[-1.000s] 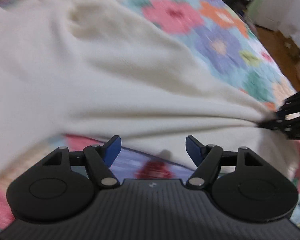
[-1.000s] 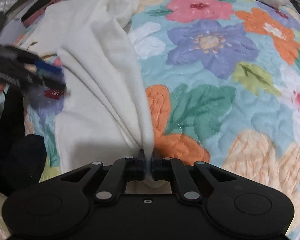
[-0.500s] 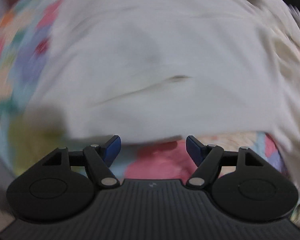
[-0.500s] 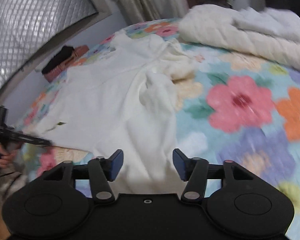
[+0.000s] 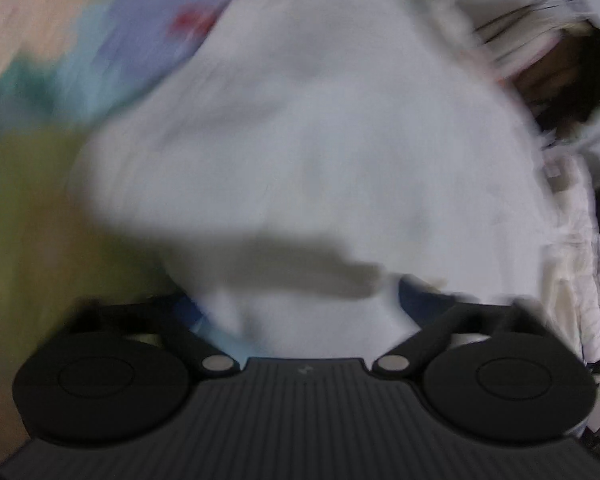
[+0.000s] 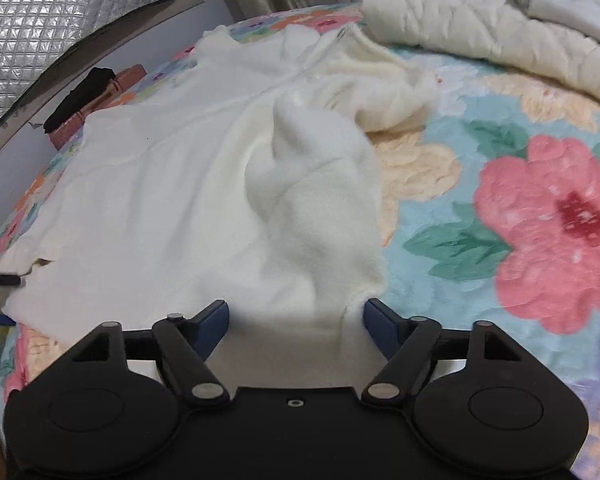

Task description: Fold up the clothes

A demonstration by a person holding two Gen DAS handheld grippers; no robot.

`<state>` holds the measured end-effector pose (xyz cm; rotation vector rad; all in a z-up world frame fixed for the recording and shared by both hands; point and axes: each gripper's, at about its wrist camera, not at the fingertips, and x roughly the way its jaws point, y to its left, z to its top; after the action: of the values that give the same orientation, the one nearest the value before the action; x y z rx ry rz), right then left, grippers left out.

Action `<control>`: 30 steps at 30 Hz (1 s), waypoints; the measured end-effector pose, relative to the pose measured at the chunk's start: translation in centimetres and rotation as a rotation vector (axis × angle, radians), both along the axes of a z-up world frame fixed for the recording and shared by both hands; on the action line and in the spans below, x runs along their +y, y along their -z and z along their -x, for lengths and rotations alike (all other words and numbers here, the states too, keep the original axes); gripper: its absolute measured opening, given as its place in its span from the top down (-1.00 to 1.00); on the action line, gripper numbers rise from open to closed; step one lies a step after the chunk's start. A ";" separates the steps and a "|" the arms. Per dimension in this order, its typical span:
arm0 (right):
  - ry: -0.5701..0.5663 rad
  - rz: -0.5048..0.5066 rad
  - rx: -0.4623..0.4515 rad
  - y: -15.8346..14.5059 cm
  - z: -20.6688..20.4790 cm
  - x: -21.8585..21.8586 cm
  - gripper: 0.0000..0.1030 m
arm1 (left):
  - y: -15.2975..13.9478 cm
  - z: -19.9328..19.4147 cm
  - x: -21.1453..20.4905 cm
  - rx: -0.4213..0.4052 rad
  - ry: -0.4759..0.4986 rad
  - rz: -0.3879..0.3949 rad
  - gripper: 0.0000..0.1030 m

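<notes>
A cream-white garment (image 6: 172, 184) lies spread on the floral bedspread (image 6: 548, 220), with a raised fold (image 6: 312, 184) running down its right side. My right gripper (image 6: 295, 314) is open, and the garment's near edge lies loose between its blue pads (image 6: 212, 320). The left wrist view is heavily blurred. In it the same white garment (image 5: 320, 152) fills the middle. My left gripper (image 5: 300, 304) is open there, with cloth lying across the gap between its fingers. A dark tip at the garment's far left corner (image 6: 4, 280) looks like the left gripper.
A bunched cream quilt (image 6: 480, 28) lies at the back right of the bed. A silver quilted headboard (image 6: 60, 20) stands at the left. A dark item on a brown box (image 6: 92, 96) sits by the bed's left edge.
My right gripper, shut on the garment's edge a second ago, has opened and let it go. The left view has swung across the cloth and is more blurred.
</notes>
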<state>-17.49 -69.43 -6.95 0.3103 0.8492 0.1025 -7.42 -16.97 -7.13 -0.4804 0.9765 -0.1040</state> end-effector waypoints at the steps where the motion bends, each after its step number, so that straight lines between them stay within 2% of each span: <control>1: -0.008 0.001 -0.026 -0.3 0.4 0.1 0.42 | -0.9 0.5 -0.7 -0.058 0.018 -0.059 0.60; 2: -0.016 0.002 -0.052 -0.6 0.7 0.1 0.45 | -1.8 1.1 -1.4 -0.117 0.037 -0.118 0.71; 3: -0.024 0.002 -0.078 -1.0 1.1 0.2 0.55 | -2.9 1.9 -2.1 -0.181 0.049 -0.183 0.73; 5: -0.024 0.015 -0.068 -1.4 2.2 0.5 0.59 | -5.5 4.5 -3.6 -0.332 0.051 -0.335 0.79; 6: -0.023 0.021 -0.060 -1.7 2.8 0.7 0.60 | -6.6 5.8 -4.2 -0.390 0.049 -0.402 0.79; 7: -0.023 0.028 -0.053 -1.9 3.4 0.9 0.61 | -7.4 7.0 -4.7 -0.411 0.042 -0.451 0.79; 8: -0.022 0.034 -0.045 -2.1 4.0 1.1 0.61 | -7.8 7.9 -4.9 -0.414 0.032 -0.478 0.80; 10: -0.021 0.047 -0.030 -2.6 5.1 1.5 0.71 | -6.5 8.1 -4.9 -0.319 0.019 -0.466 0.80; 11: -0.020 0.054 -0.023 -2.8 5.7 1.7 1.00 | -5.2 7.8 -5.3 -0.263 0.030 -0.495 0.80; 13: 0.004 0.175 0.062 -1.0 5.9 2.0 0.95 | -2.9 7.3 -6.0 -0.173 0.054 -0.560 0.80; 15: 0.043 0.095 0.052 -0.4 6.5 0.6 0.95 | -2.2 7.2 -5.7 -0.124 0.066 -0.548 0.79; 17: 0.102 -0.027 0.032 -0.4 6.9 -1.2 0.94 | -3.4 7.2 -5.7 -0.147 0.066 -0.531 0.78; 23: 0.122 -0.045 -0.025 -4.0 6.1 -2.3 0.69 | -7.6 7.5 -5.5 -0.224 0.091 -0.493 0.76; 25: 0.133 -0.078 -0.044 -5.2 5.5 -3.1 0.15 | -9.0 7.6 -5.6 -0.251 0.104 -0.483 0.65; 26: 0.144 -0.099 -0.049 -5.6 5.0 -3.6 0.03 | -9.8 7.7 -6.1 -0.268 0.124 -0.484 0.50; 27: 0.156 -0.122 -0.052 -6.0 4.4 -4.1 -0.05 | -10.7 7.7 -6.6 -0.285 0.143 -0.485 0.39; 28: 0.167 -0.144 -0.056 -6.4 3.9 -4.6 -0.05 | -11.5 7.8 -7.1 -0.302 0.163 -0.487 0.21; 30: 0.183 -0.199 -0.044 -6.6 2.3 -5.8 -0.06 | -12.9 7.7 -8.2 -0.333 0.205 -0.477 0.17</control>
<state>-19.76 -75.19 -0.31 0.5690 0.7645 0.0233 -15.11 -25.21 5.82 0.0773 0.6877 -0.1257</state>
